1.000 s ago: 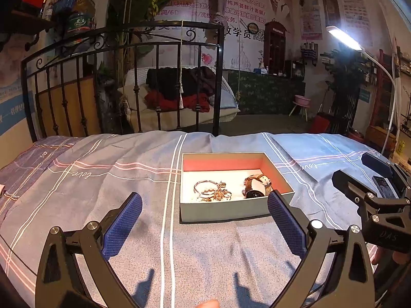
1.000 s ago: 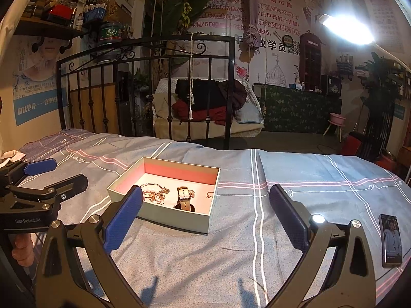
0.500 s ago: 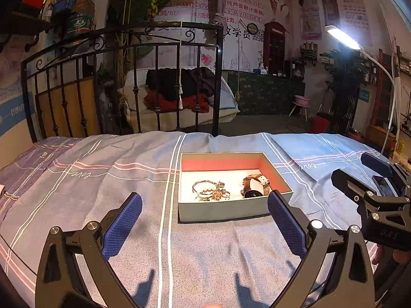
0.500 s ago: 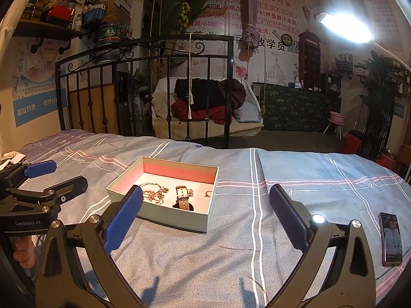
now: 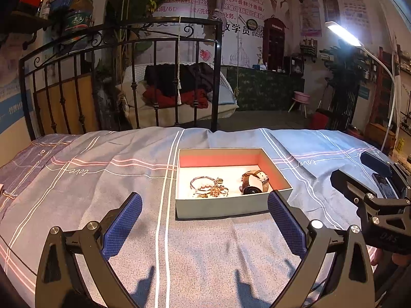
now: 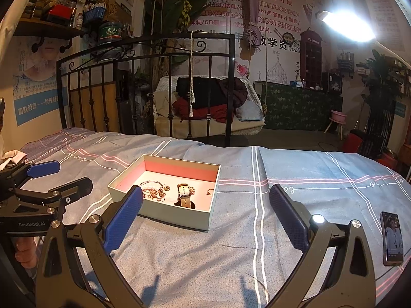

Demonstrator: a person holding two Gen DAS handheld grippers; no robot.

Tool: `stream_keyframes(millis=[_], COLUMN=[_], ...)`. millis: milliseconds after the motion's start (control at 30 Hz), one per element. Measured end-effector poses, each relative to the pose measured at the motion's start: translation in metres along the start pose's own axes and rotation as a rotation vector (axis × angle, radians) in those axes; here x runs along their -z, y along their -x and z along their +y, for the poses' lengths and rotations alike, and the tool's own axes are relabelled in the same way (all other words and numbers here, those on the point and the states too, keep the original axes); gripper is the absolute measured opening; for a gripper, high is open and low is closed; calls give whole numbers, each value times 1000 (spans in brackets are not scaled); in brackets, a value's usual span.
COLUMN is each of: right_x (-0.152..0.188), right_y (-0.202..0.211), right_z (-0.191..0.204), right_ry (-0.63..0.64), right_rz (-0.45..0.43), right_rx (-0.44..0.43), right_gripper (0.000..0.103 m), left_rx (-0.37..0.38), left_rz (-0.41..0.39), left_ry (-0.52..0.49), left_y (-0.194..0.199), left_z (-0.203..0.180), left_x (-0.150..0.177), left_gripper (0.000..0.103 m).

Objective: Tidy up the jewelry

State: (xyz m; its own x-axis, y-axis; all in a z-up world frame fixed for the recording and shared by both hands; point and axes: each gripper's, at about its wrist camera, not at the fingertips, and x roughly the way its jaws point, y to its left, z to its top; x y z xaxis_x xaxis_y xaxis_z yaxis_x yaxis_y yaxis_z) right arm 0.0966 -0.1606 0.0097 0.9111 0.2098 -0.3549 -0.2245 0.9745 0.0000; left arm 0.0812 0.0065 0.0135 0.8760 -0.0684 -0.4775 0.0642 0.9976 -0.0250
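An open grey box (image 5: 221,209) with a pink inner wall sits on the bed; it also shows in the right wrist view (image 6: 177,215). Inside lie bracelets (image 5: 205,187), a watch with a tan strap (image 5: 254,183) and a small ring (image 6: 210,192). My left gripper (image 5: 204,217) is open and empty, just in front of the box. My right gripper (image 6: 205,210) is open and empty, in front of the box and to its right. Each gripper shows at the edge of the other's view.
The bed has a blue-grey striped cover (image 5: 102,179). A phone (image 6: 391,237) lies on it at the right. A black iron bed frame (image 5: 128,82) stands behind. A bright lamp (image 5: 341,33) hangs over the right side.
Both grippers have crept slightly forward toward the box. Both stay open and empty. The box and jewelry have not moved.
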Motion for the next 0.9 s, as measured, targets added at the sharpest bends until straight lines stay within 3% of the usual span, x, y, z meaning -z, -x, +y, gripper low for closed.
stream_keyframes(millis=[900], right_x=[7], right_y=[-3], right_z=[3], right_ry=[5], right_rz=[12], right_rx=[-6], right_gripper=[97], left_rx=[2], left_rz=[11], left_ry=[-6], left_y=[-4], left_z=[0], left_x=[2], left_gripper=[96])
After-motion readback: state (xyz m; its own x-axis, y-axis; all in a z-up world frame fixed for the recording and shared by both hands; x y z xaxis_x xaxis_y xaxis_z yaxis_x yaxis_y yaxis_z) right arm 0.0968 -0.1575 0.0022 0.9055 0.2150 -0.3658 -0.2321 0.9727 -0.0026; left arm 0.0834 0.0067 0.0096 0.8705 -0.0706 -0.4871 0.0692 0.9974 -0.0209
